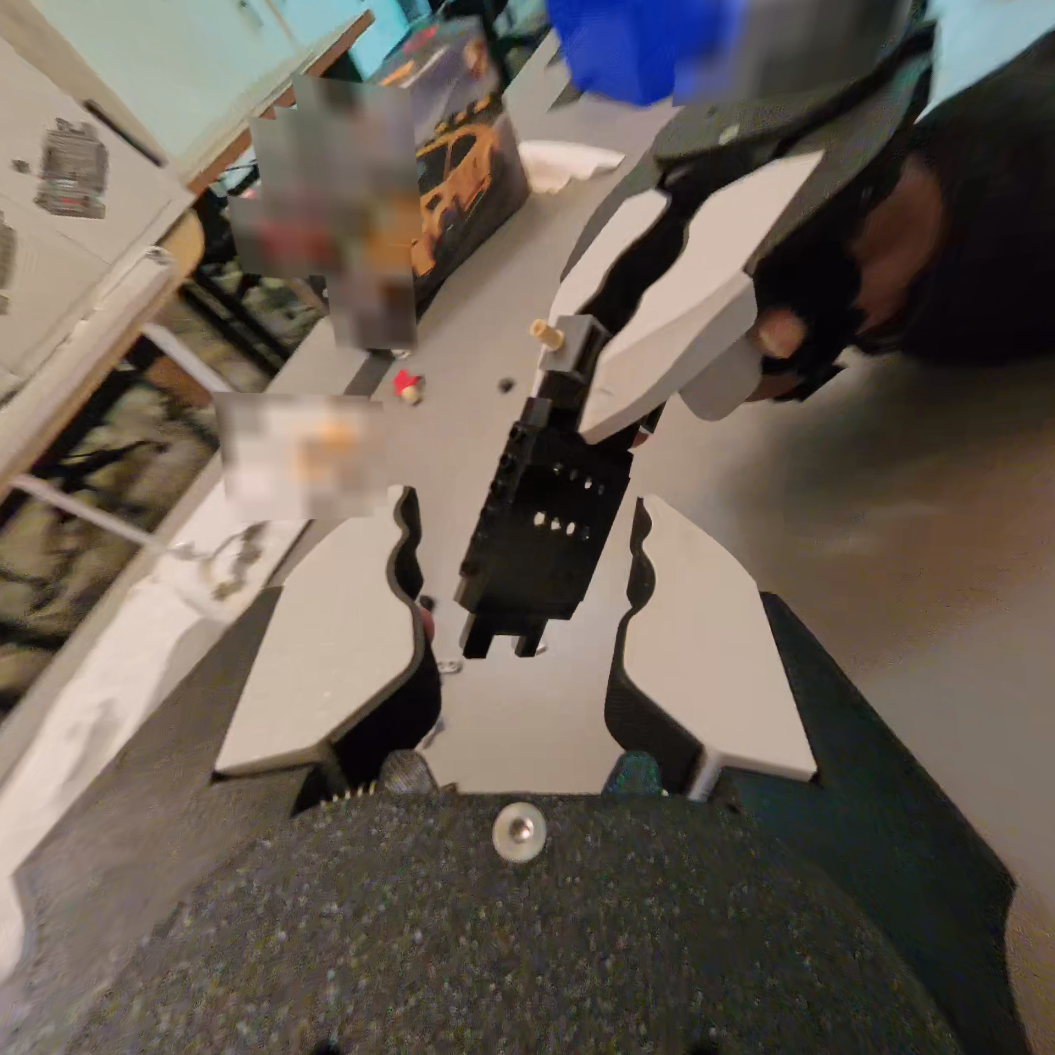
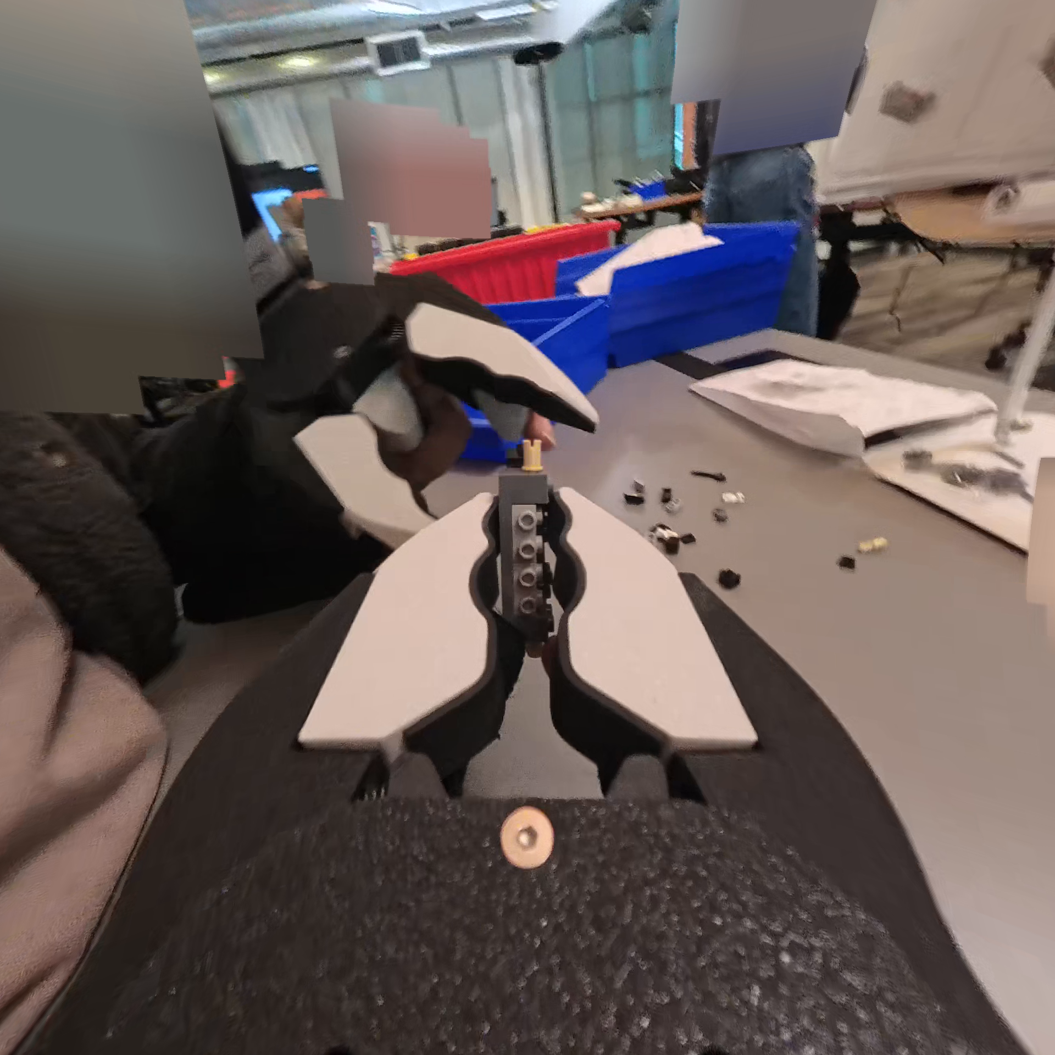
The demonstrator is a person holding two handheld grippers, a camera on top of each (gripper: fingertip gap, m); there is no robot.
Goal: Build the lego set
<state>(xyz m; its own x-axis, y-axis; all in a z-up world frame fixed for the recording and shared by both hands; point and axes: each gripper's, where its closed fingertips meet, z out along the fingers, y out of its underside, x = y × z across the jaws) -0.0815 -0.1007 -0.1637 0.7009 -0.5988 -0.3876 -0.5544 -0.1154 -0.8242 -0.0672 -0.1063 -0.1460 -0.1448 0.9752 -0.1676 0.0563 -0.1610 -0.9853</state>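
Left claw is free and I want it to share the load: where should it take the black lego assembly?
Grip the wide black body across its two long side faces, coming from its free lower end. The left claw is open and already straddles that end, while the right claw is shut on the narrow grey studded end, so stay clear of the tan pin.

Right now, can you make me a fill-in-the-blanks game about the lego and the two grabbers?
1. The right gripper is shut on the black and grey lego assembly, while the left gripper is ____.
2. The little peg sticking out of the assembly's grey end is ____ in colour.
3. Loose small lego pieces lie on the ____ table.
4. Behind the blue bins stands one ____ bin.

Missing words: open; tan; grey; red
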